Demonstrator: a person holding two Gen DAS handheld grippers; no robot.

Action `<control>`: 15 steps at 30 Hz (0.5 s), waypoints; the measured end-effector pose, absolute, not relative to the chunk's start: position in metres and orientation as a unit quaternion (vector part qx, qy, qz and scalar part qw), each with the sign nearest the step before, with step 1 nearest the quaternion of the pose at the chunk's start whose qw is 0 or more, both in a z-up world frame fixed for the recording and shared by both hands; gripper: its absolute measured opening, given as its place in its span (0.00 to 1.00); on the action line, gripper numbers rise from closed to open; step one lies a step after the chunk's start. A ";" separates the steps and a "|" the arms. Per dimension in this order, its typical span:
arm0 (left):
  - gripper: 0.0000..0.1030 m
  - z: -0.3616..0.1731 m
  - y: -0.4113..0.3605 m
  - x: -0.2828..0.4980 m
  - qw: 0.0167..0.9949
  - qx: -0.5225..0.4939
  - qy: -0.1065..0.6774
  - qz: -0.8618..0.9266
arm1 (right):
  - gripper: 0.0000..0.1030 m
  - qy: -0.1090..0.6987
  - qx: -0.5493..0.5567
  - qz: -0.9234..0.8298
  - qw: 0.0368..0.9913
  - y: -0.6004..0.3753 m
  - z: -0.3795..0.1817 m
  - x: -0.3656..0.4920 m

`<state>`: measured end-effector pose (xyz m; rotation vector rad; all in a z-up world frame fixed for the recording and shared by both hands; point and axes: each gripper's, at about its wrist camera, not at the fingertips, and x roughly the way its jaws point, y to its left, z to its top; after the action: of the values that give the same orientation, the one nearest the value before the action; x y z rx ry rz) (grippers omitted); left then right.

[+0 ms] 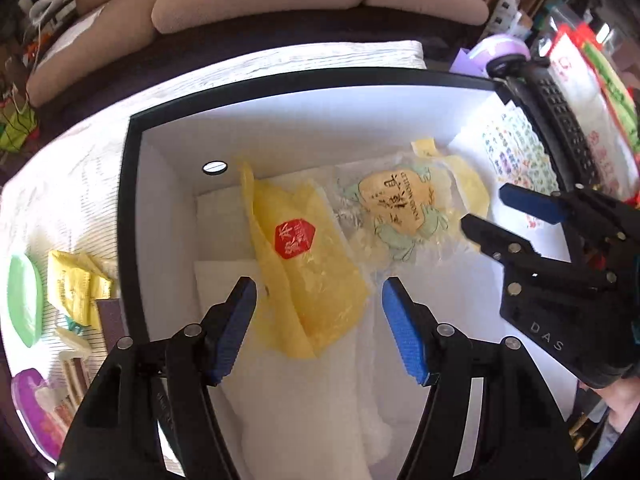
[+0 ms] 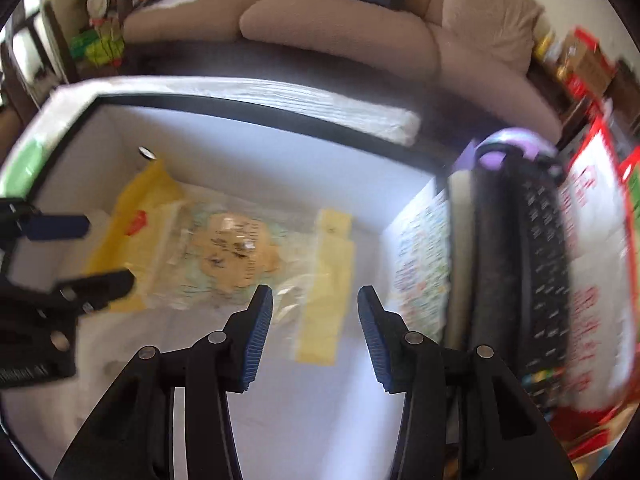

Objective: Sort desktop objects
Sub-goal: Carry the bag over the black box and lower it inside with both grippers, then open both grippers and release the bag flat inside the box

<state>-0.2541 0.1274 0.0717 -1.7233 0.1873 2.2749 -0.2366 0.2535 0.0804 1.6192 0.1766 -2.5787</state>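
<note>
A black-rimmed box with a white inside (image 1: 136, 216) holds two packets. A yellow packet with a red label (image 1: 308, 264) lies just ahead of my left gripper (image 1: 318, 304), which is open and empty above it. A clear packet with a tan and green label (image 1: 400, 212) lies to its right. My right gripper (image 1: 486, 210) is open beside that packet. In the right wrist view, my right gripper (image 2: 316, 312) is open over the clear packet's yellow strip (image 2: 328, 280). The clear packet (image 2: 232, 256) and the yellow packet (image 2: 132, 216) lie to the left. The left gripper (image 2: 104, 252) shows at the left edge.
Left of the box on the white cloth lie yellow sachets (image 1: 76, 288), a green lid (image 1: 24, 296) and a purple container (image 1: 32, 408). A sticker sheet (image 1: 516, 152) leans inside the box's right wall. A black keyboard (image 1: 560, 128) stands right of the box. A sofa (image 1: 260, 0) is behind.
</note>
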 end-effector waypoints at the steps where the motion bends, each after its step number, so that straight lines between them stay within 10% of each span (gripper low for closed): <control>1: 0.61 0.071 0.126 -0.253 0.142 -0.599 0.060 0.786 | 0.58 0.053 0.530 -0.845 0.050 0.251 0.082 -0.236; 15: 0.62 0.045 0.165 -0.315 0.153 -0.625 0.002 0.765 | 0.57 0.088 0.486 -0.869 0.033 0.282 0.127 -0.199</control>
<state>-0.3146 0.1649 0.0448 -1.7937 0.0058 2.1941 -0.1993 0.2820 0.1273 1.4966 0.2696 -2.6742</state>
